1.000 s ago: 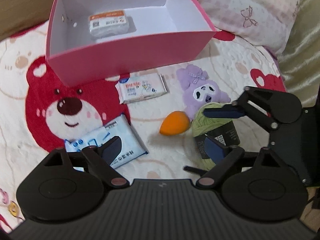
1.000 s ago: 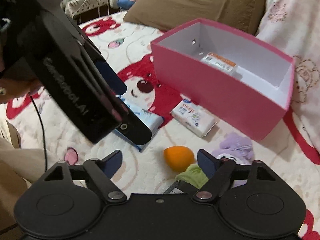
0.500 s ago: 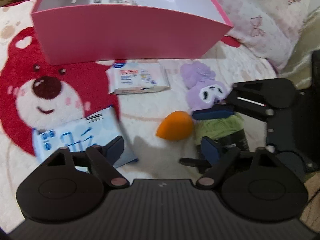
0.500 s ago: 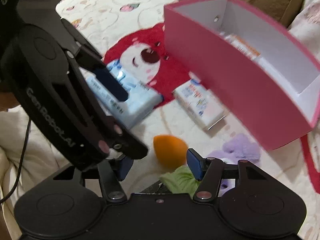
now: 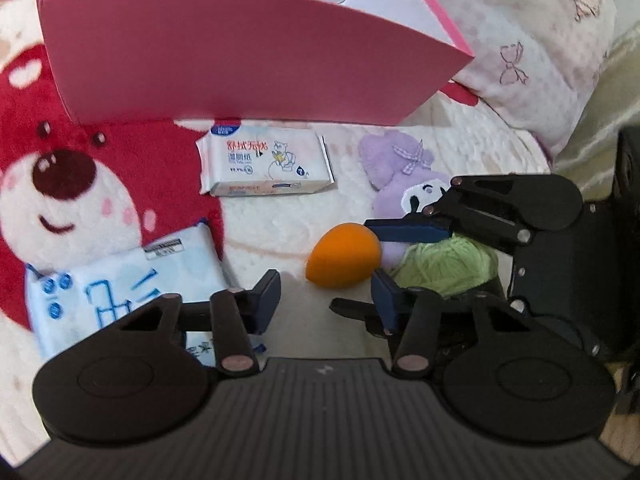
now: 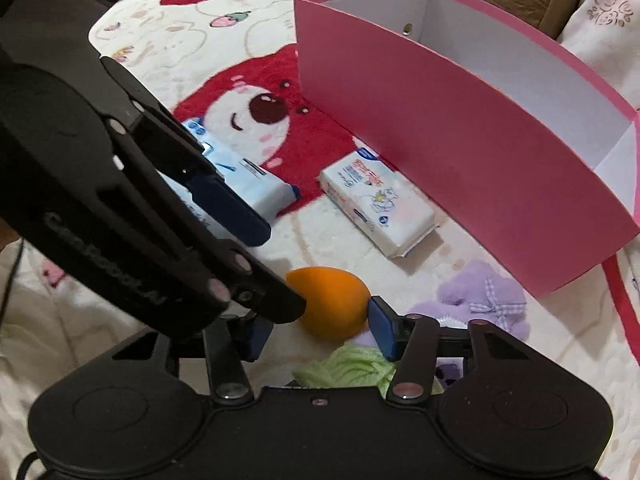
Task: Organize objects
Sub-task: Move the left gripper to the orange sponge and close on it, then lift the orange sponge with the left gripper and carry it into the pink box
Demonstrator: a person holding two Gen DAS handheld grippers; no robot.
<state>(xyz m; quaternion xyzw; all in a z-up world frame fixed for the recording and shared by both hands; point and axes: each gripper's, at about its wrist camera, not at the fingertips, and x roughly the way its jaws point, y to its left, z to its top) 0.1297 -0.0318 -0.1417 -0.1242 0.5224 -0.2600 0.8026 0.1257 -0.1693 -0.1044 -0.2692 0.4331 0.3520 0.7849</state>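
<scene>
The left gripper point(image 5: 325, 294) is closing, nothing yet pinched; the orange sponge point(image 5: 343, 255) lies just past its tips at one o'clock. The right gripper point(image 6: 318, 330) closes around the same sponge. Both could collide or knock it away from the pink box point(image 5: 256, 64).

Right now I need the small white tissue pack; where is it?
Left wrist view, centre: the tissue pack lies on the blanket just before the pink box.

Pink box point(image 5: 256, 60) top cropped (contents hidden)
</scene>
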